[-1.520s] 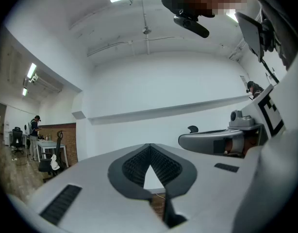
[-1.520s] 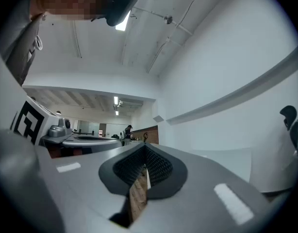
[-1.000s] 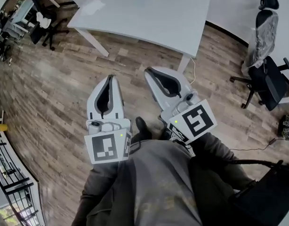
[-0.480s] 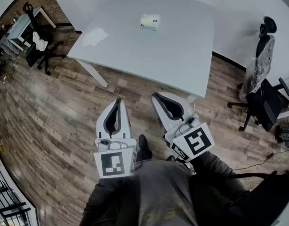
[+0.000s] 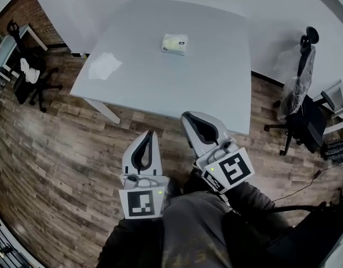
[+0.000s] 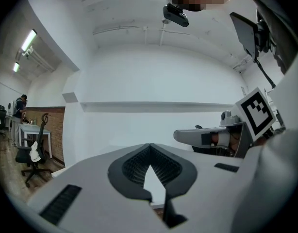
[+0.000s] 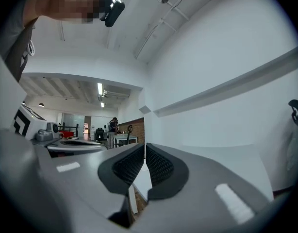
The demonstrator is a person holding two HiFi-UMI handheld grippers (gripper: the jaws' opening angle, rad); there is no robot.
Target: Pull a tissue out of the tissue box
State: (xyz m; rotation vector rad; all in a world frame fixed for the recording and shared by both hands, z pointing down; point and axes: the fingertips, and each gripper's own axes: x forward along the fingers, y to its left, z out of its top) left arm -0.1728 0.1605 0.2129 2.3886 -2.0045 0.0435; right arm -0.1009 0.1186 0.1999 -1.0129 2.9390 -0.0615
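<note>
Both jaw pairs together and empty, left gripper (image 5: 148,133) and right gripper (image 5: 185,116) held level before the near edge of the table (image 5: 216,77); tissue box (image 5: 175,43) well ahead at mid-table, nearer the right gripper.

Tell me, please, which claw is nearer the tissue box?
Right. The right claw is at the table's near edge, short of the tissue box; the left claw is farther back, over the floor.
</note>
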